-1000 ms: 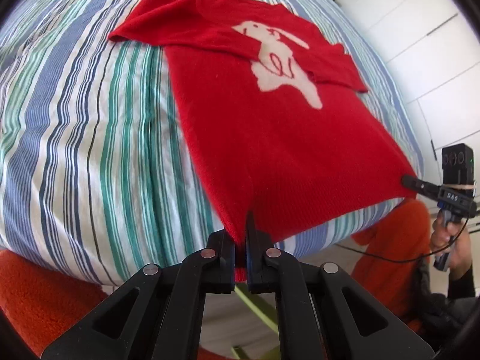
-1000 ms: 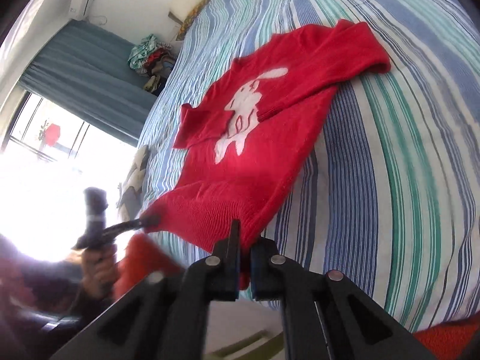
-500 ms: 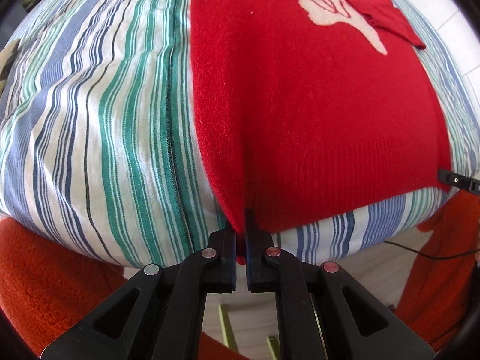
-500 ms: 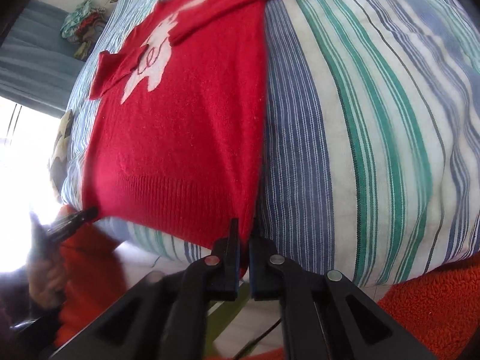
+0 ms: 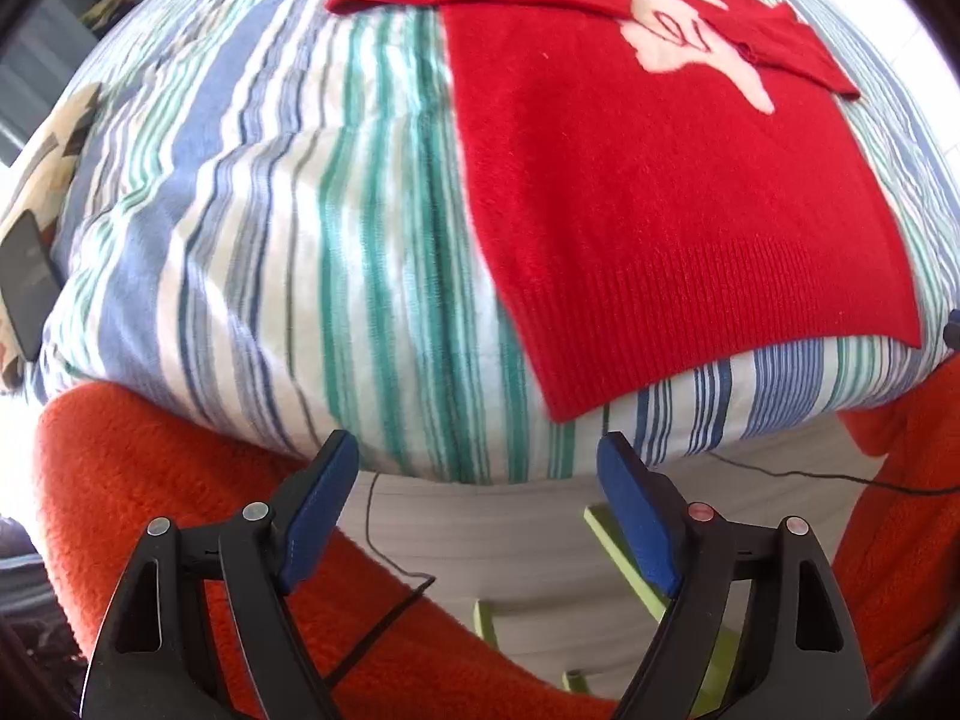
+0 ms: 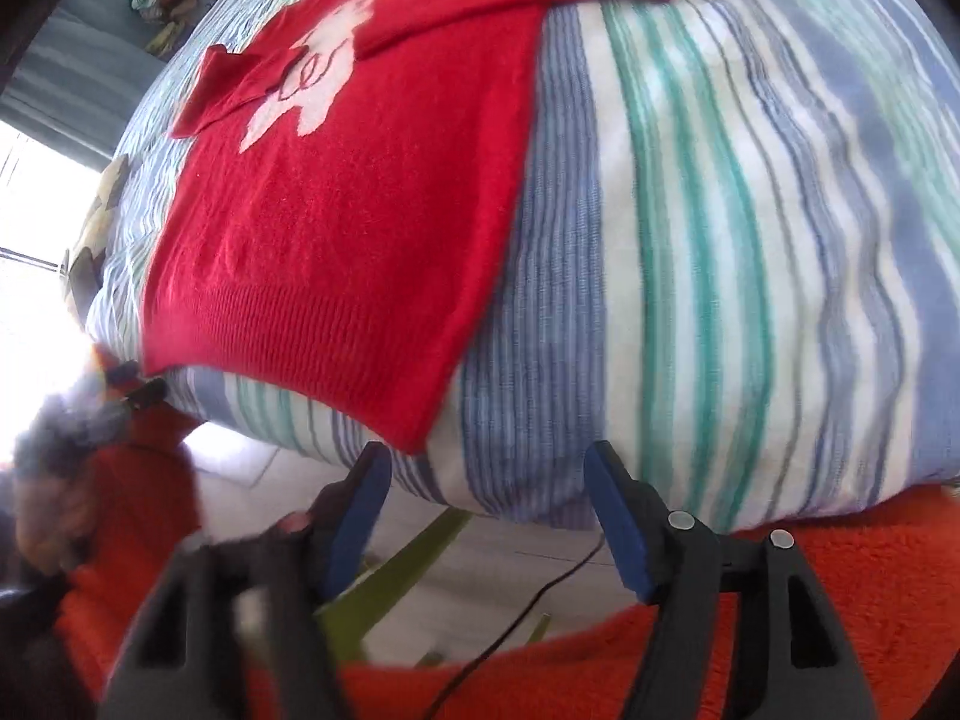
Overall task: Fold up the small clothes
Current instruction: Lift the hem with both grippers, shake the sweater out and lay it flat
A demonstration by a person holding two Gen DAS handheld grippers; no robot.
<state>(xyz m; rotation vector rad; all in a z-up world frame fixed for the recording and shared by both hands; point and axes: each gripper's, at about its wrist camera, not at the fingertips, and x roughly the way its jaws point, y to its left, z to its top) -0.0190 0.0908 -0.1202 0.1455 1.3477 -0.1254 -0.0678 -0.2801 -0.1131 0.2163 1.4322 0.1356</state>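
Red knit fills most of what I see: the sweater (image 5: 660, 198) lies flat on the striped duvet (image 5: 270, 240), front up, with a white animal figure (image 5: 678, 36) on the chest and both sleeves folded in across it. Its ribbed hem hangs just over the near edge of the bed. My left gripper (image 5: 477, 510) is spread wide with nothing between the blue pads (image 5: 318, 510), sitting just below and left of the hem's left corner, apart from the cloth. From the right wrist camera the same sweater (image 6: 360, 210) sits left of centre on the duvet (image 6: 720, 240), and my right gripper (image 6: 486, 522) is likewise wide apart and empty, just below the hem's right corner, not touching it. Orange fleece (image 5: 150, 480) shows beneath both grippers. A thin black cable (image 5: 390, 546) trails over the pale floor, beside a lime-green frame (image 5: 630, 564). A dark phone (image 5: 27, 276) lies at the far left edge of the bed.
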